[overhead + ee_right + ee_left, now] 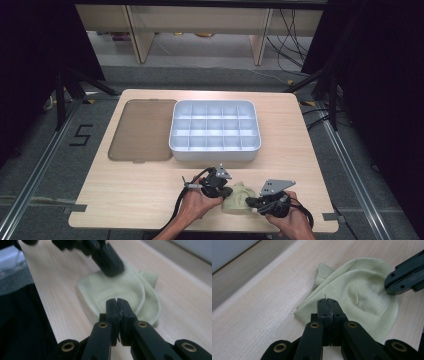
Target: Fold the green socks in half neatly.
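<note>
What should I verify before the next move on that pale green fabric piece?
1. Left gripper shut, over the edge of the pale green fabric piece: ok.
2. Right gripper shut, at its edge: ok.
3. Fabric actually pinched by either: cannot tell.
4. Fabric flat: not ok, folded and bunched.
5. White plastic compartment tray apart from the fabric: ok.
6. Translucent brown lid lying flat beside the tray: ok.

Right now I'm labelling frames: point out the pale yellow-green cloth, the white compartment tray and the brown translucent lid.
pale yellow-green cloth [367, 285], left gripper view, middle.
white compartment tray [215, 154], high view, near wall.
brown translucent lid [142, 130], high view, centre.
</note>
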A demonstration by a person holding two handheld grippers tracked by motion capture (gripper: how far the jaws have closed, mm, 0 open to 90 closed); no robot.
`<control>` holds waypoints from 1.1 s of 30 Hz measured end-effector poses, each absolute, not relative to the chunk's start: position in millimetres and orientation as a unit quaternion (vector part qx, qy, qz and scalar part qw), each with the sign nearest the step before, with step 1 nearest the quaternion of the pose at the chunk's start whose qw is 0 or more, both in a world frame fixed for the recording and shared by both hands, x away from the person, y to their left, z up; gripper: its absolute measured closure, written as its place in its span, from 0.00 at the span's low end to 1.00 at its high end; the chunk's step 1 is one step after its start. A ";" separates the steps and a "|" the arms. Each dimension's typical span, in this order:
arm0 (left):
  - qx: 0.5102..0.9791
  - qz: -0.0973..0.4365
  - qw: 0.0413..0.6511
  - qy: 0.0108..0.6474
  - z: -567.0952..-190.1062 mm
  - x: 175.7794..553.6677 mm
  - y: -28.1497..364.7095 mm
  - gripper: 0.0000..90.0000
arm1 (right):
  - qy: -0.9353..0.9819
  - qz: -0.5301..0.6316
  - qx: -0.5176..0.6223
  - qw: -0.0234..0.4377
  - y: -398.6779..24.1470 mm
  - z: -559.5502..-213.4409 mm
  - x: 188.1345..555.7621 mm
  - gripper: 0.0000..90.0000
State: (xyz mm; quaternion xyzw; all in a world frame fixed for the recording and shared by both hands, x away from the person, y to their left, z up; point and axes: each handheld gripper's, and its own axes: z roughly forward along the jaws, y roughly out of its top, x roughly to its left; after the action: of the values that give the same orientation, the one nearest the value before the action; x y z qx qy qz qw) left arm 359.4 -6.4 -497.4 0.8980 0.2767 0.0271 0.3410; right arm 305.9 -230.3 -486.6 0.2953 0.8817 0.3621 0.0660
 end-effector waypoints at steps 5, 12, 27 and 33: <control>0.897 0.026 0.342 0.279 -497.8 360.1 -6.4 0.99 | 0.884 0.353 0.300 0.066 -232.1 -498.0 307.4 0.98; 0.897 0.027 0.347 0.273 -493.3 358.1 -5.7 0.97 | 0.880 0.362 0.300 0.076 -232.5 -492.2 310.2 0.98; 0.905 0.016 0.346 0.245 -492.7 326.8 0.7 0.97 | 0.879 0.355 0.306 0.090 -219.2 -491.5 350.3 0.98; 0.904 0.017 0.348 0.248 -493.9 326.0 0.1 0.97 | 0.874 0.361 0.311 0.095 -220.1 -495.3 350.6 0.98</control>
State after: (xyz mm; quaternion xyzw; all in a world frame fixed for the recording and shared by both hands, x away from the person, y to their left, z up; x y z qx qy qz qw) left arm 326.0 0.1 -493.9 0.9040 0.2479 0.0174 0.3479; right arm 350.6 -220.1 -495.3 0.3106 0.8743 0.3607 0.0946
